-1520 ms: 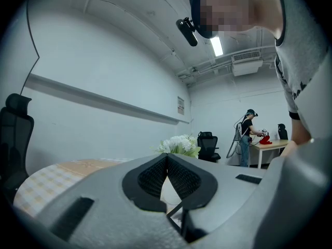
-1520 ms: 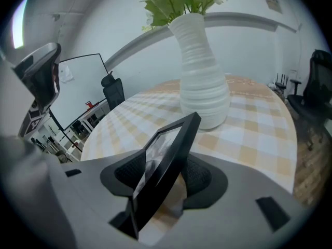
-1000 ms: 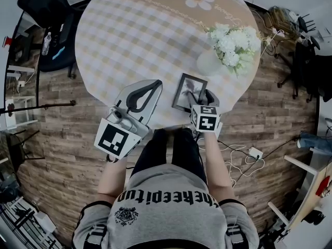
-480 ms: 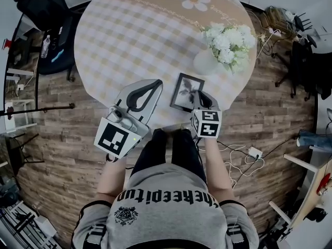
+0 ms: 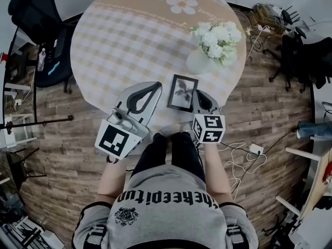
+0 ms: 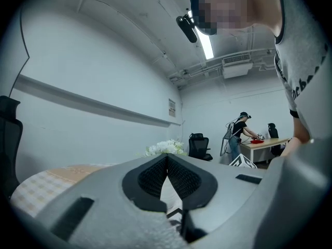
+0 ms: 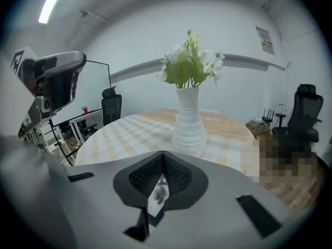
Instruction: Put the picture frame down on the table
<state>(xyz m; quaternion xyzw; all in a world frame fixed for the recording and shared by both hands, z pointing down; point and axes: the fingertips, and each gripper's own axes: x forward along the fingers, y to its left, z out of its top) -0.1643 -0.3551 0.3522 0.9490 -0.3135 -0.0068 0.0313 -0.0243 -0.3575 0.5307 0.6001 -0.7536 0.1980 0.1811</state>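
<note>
A black picture frame (image 5: 182, 93) with a dark flower print sits over the near edge of the round checked table (image 5: 119, 40). My right gripper (image 5: 201, 98) is at the frame's right edge. In the right gripper view its jaws (image 7: 163, 158) are shut, with a sliver of the frame (image 7: 157, 195) pinched between the pads. Whether the frame rests on the cloth or hangs just above it cannot be told. To the frame's left, my left gripper (image 5: 154, 85) is shut with nothing in it, and its own view (image 6: 167, 160) shows the tips meeting.
A white vase (image 5: 197, 62) of white flowers (image 5: 215, 38) stands just beyond the frame, straight ahead in the right gripper view (image 7: 189, 121). Office chairs (image 5: 36, 14) and cables (image 5: 244, 152) lie on the wood floor around the table. The person's legs are at the table's near edge.
The right gripper's marker cube has drawn back a little toward the person, and the frame has shifted slightly left. The left gripper has kept its place.
</note>
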